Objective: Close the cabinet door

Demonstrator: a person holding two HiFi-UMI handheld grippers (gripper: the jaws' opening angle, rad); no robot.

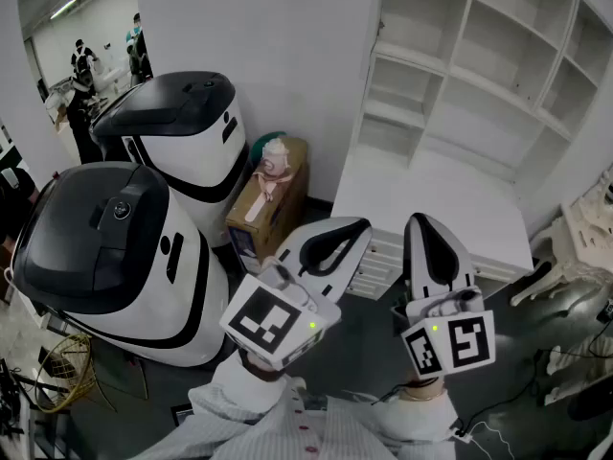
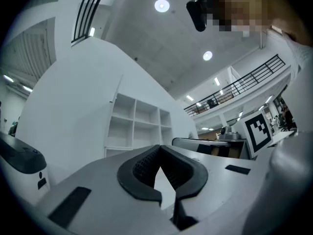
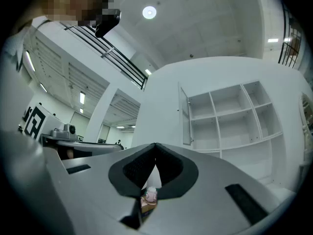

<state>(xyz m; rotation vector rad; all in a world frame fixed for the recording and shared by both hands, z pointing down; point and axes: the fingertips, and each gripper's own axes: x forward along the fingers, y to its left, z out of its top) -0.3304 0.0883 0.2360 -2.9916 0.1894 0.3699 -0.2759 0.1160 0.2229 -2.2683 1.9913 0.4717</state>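
White shelved cabinet point(image 1: 469, 75) stands open ahead; left hand-held gripper point(image 1: 359, 228) and right hand-held gripper point(image 1: 421, 223) both closed together, empty.

I hold my left gripper point(image 1: 360, 227) and right gripper point(image 1: 420, 221) side by side, tips raised slightly, jaws together, empty.

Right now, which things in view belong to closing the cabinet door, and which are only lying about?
For the job: white open-shelf cabinet; its narrow white door, standing open; left hand-held gripper; right hand-held gripper.
Just lying about: two white-and-black rounded machines; brown cardboard box; yellowish wire basket.
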